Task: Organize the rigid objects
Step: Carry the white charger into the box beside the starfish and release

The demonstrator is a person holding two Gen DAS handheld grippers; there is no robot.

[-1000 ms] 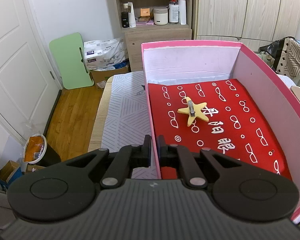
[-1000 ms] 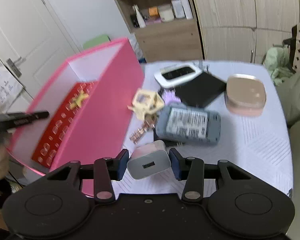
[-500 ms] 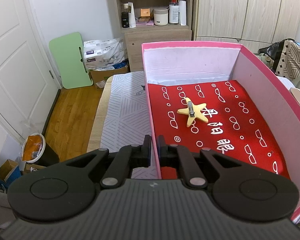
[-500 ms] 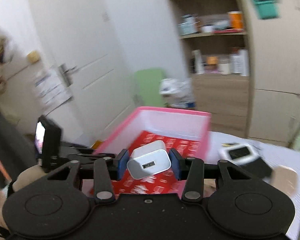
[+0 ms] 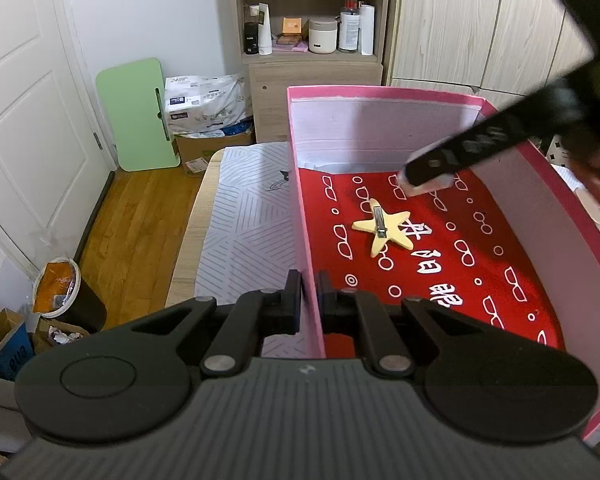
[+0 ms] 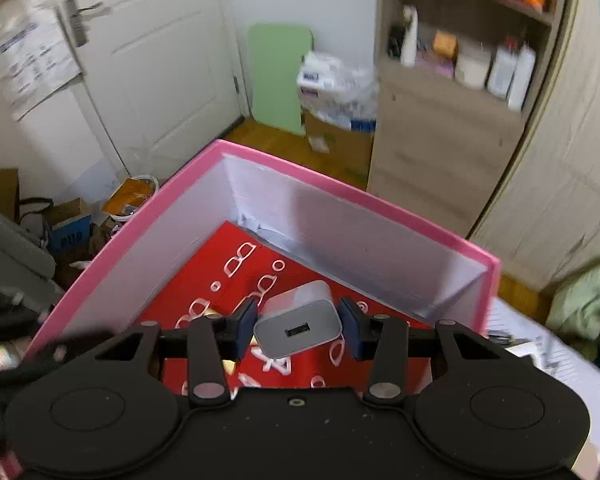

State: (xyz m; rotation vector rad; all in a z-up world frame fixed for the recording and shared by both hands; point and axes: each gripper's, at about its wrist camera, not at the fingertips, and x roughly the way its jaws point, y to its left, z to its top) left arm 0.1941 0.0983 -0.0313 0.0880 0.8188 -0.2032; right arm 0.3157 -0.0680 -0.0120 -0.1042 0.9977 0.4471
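Left view: the left gripper (image 5: 309, 298) pinches the pink box's (image 5: 300, 200) near wall, a yellow star (image 5: 383, 229) lying on the red liner inside. Right view: the right gripper (image 6: 298, 330) clamps a white charger (image 6: 300, 320) – held over the box's floor (image 6: 204, 280), near the far corner.

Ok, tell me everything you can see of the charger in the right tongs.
The charger is a small white-grey USB wall adapter of smooth plastic with rounded edges. Its face with one dark USB port points at the camera, tilted slightly. The right tongs are shut on its two sides, holding it over the red liner inside the pink box, towards the far end. Whether it touches the liner cannot be told. Its prongs are hidden.
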